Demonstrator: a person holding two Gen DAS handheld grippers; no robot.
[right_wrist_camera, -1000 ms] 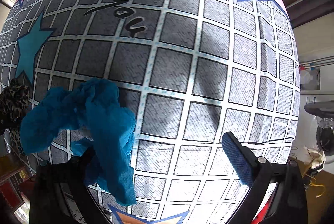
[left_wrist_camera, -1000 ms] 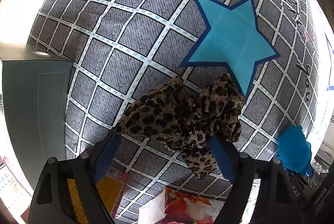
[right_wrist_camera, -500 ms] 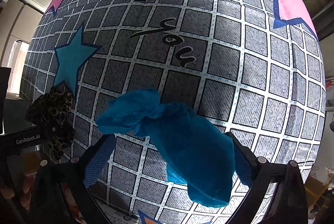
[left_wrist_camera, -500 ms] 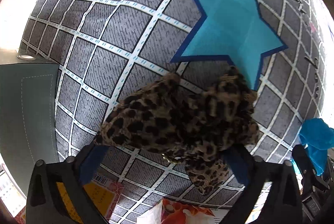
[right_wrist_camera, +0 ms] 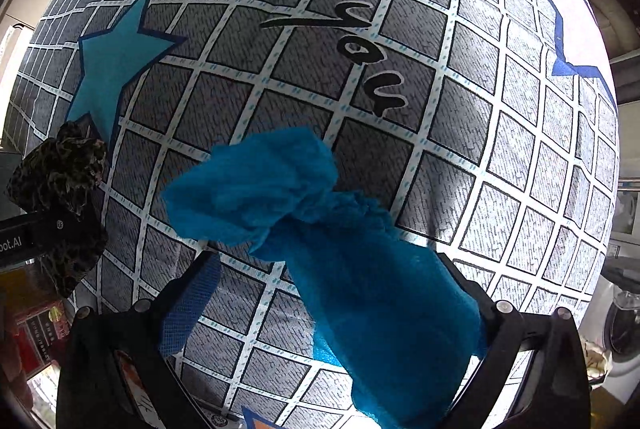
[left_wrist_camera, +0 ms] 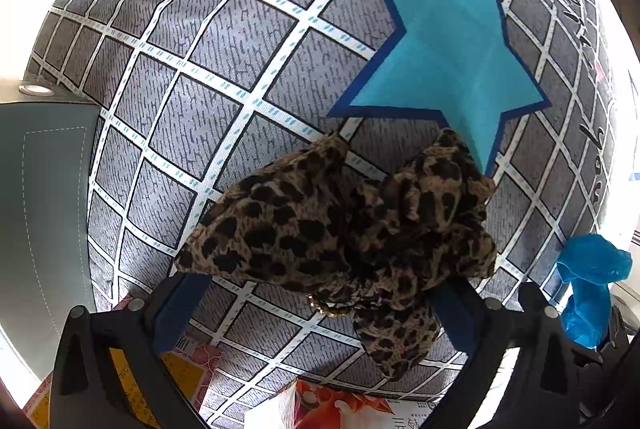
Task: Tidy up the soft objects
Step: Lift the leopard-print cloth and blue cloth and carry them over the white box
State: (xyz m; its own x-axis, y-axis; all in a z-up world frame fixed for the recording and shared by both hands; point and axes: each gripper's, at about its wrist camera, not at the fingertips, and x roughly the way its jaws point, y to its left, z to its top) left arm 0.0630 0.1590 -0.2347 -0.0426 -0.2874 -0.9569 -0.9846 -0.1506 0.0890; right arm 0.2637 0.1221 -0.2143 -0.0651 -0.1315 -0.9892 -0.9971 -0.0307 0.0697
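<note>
- Two soft items in play: leopard-print cloth (left_wrist_camera: pixel 344 237) w/ left hand-held gripper (left_wrist_camera: pixel 316 303), blue cloth (right_wrist_camera: pixel 320 229) w/ right hand-held gripper (right_wrist_camera: pixel 340 293).
- Both hang over a bed cover (left_wrist_camera: pixel 208 77): grey squares, white grid lines, teal star (left_wrist_camera: pixel 444 65) w/ dark blue edge; right view also shows black script "you" (right_wrist_camera: pixel 360 57) and a pink star (right_wrist_camera: pixel 580 29) at far right.
- Left hand-held gripper: jaws wide but closing; leopard-print cloth bunched between them, covering both blue pads' tips. Can't tell if pads press on it.
- Leopard-print cloth sits just below teal star's lower point, one tail drooping toward bottom of left view.
- Right hand-held gripper: jaws spread wide. Blue cloth draped over the right finger (right_wrist_camera: pixel 472 293), bunched end lying between the fingers; left pad (right_wrist_camera: pixel 188 309) bare, apart from the cloth. No pinch visible.
- Blue cloth also seen at right edge of left view (left_wrist_camera: pixel 588 285).
- Grey-green panel w/ stitching (left_wrist_camera: pixel 44 197) at left edge; printed packaging (left_wrist_camera: pixel 344 405) at bottom of left view.
</note>
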